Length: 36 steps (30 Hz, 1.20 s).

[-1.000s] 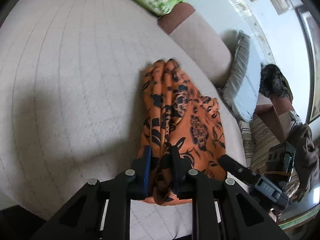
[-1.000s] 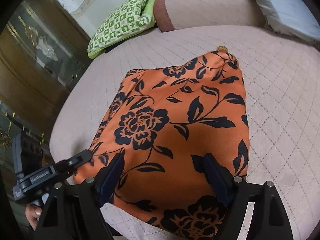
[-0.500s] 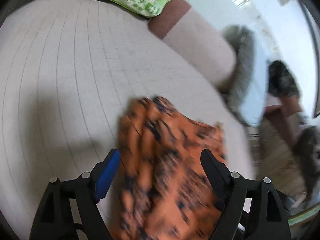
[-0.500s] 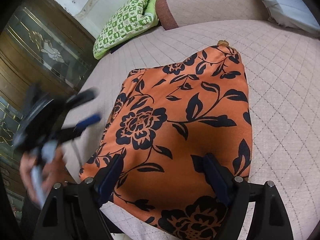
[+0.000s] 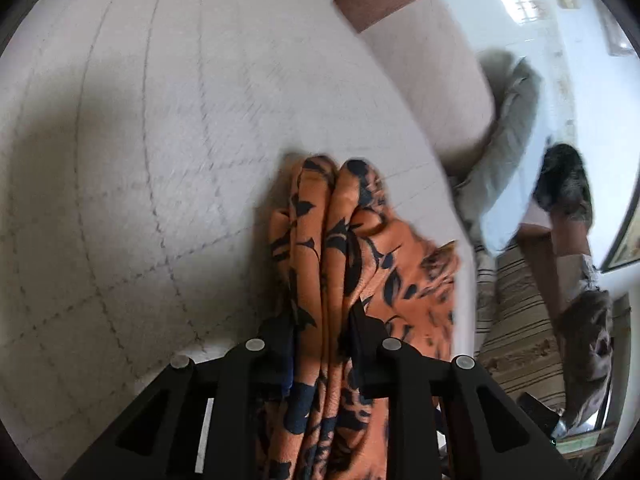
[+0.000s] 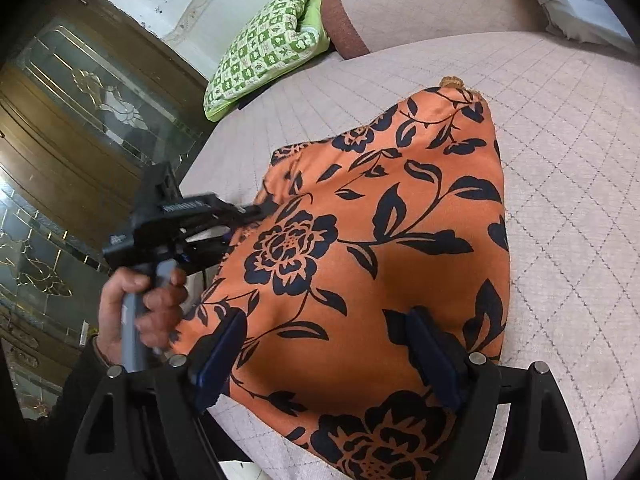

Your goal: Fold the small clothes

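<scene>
Fabric first: the orange floral garment [image 6: 380, 240] is lying spread on the quilted bed cover [image 6: 560, 168], with its near end hanging toward the bed's front edge. A green checked pillow [image 6: 272, 40] sits way off at the head end, well apart from everything.

Left tongs [image 5: 324, 328] have just been closing, and the left wrist view shows a bunched ridge of the orange cloth pinched between them, narrow gap, pads pressing on the folds. From the right wrist view you can see that same tool coming in at the garment's left edge, with the person's hand [image 6: 140, 300] wrapped around the grey handle.

Right tongs [image 6: 328, 352] are spread wide and hang over the near part of the cloth. The fabric runs between the two blue pads, but I don't see them squeezing anything, so I'd call that side not gripping.

My read on the step: this looks like the start of a fold, with the left side grabbed and the right side not yet committed. Hard to say how many folds are already in there; the cloth looks at least doubled where it's bunched.

Next move probably calls for carrying that pinched left edge across toward the right edge and keeping the layers together so they don't slide apart (slippery-looking fabric). The right tongs could pin or pinch the near hem to stop the whole thing dragging along.
</scene>
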{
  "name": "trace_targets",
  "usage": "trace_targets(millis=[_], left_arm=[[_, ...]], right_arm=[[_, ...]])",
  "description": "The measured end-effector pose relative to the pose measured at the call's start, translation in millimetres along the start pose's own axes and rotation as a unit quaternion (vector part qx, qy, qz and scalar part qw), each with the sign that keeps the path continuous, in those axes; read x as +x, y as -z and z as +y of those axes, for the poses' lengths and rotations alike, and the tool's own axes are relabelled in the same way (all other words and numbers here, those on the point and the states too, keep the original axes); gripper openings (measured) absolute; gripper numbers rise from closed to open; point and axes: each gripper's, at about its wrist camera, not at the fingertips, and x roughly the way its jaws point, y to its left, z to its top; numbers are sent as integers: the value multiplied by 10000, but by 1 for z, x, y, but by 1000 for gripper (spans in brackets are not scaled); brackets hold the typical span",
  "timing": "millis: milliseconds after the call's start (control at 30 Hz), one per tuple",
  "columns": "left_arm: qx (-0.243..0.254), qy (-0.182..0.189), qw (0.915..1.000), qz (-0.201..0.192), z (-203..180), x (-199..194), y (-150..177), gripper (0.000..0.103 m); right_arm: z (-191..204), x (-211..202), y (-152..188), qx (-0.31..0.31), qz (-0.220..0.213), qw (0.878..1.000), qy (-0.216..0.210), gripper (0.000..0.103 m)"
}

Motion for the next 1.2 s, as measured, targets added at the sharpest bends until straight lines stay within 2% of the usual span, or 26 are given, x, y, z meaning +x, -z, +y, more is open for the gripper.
trace_targets(millis=[133, 233, 267, 333, 400, 500, 533, 567, 600, 633, 667, 767, 833, 933, 1000, 1067, 1100, 1133, 1167, 1200], left_arm=[[471, -297, 9984, -118, -14, -6, 4, 26], [323, -233, 9992, -83, -12, -15, -3, 30], [251, -206, 9994, -122, -17, -2, -8, 32], [177, -121, 9996, -156, -17, -6, -14, 39], [233, -105, 9995, -188, -25, -2, -20, 50], [282, -153, 9994, -95, -29, 10, -24, 54], [347, -349, 9985, -236, -27, 12, -24, 54], [332, -588, 9973, -294, -19, 12, -24, 34], [137, -545, 9983, -162, -9, 17, -24, 25], [-203, -326, 9992, -138, 2, 18, -24, 23], [-372, -184, 9990, -142, 7, 16, -25, 22], [66, -482, 9986, -200, -7, 15, -24, 23], [174, -534, 9981, -251, -15, 12, -24, 26], [73, -526, 9976, -439, -18, 1, -23, 37], [106, -517, 9965, -642, -19, -7, -24, 54], [185, -534, 9950, -819, -21, -9, -26, 57], [294, -622, 9944, -805, -21, -5, -27, 50], [414, -818, 9934, -694, -20, 4, -28, 29], [338, -1144, 9919, -425, -11, 19, -28, 13], [142, -1023, 9935, -471, -4, 20, -28, 12]], right_arm=[[0, -13, -13, 244, 8, 9994, -245, 84], [3, -23, -37, 256, -198, 9973, -658, 84], [1, -22, -47, 306, -243, 9964, -751, 84], [-9, -15, -68, 554, -302, 9932, -979, 84], [-23, 3, -86, 905, -178, 9867, -1341, 85], [-49, 31, -99, 1314, -58, 9817, -1378, 84], [-61, 41, -100, 1422, -18, 9828, -1182, 84], [-79, 51, -98, 1680, 19, 9826, -789, 84], [-97, 56, -92, 2130, -59, 9730, -889, 73], [-105, 54, -89, 2371, -157, 9664, -983, 62], [-108, 51, -88, 2465, -197, 9632, -1057, 60], [-91, 46, -92, 2205, -52, 9707, -956, 60], [-72, 41, -98, 1888, -45, 9767, -1021, 66], [-50, 34, -110, 1463, -248, 9828, -1097, 75], [-44, 37, -118, 1329, -304, 9843, -1121, 76], [-55, 50, -122, 1421, -256, 9849, -959, 76], [-72, 65, -120, 1579, -139, 9858, -558, 76], [-89, 73, -116, 1846, -51, 9816, -480, 74], [-101, 74, -112, 2128, -166, 9744, -701, 71], [-104, 67, -111, 2280, -322, 9691, -889, 70]])
